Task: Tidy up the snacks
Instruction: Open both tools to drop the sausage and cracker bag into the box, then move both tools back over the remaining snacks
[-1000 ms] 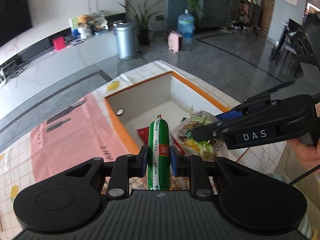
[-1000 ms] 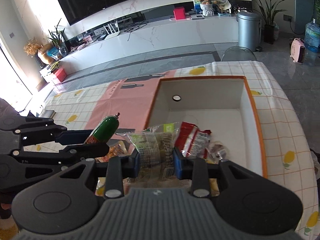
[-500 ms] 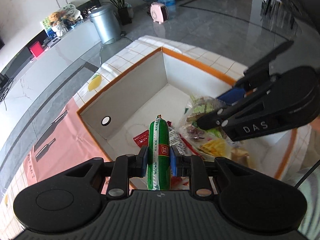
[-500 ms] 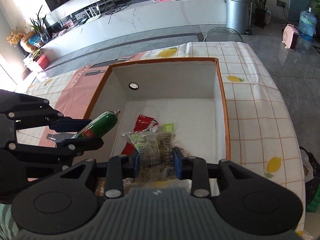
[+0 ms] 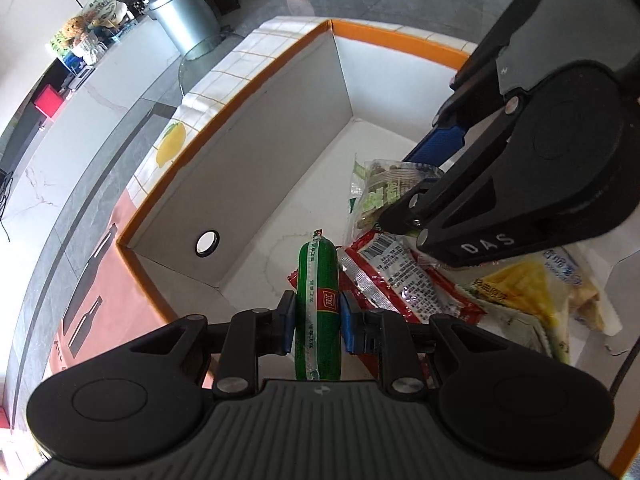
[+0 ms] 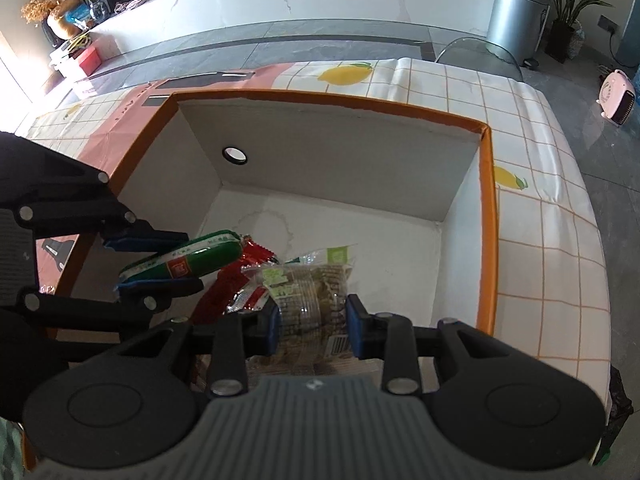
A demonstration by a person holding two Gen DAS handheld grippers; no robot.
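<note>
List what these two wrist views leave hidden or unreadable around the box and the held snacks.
- Left wrist view: the near end of the green sausage is covered by the left gripper body.
- Right wrist view: the lower part of the clear cracker pack is hidden behind the right gripper.
- Both views: the near wall of the orange-rimmed box is blocked by the gripper bodies.
- Print on the red packet is too small to read.

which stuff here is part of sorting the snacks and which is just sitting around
Part of the job:
- green sausage, in the left gripper
- clear cracker pack, in the right gripper
- orange-rimmed box
- red packet and yellow packet inside it

Just lying about:
- silver bin
- pink heater
- potted plant
</note>
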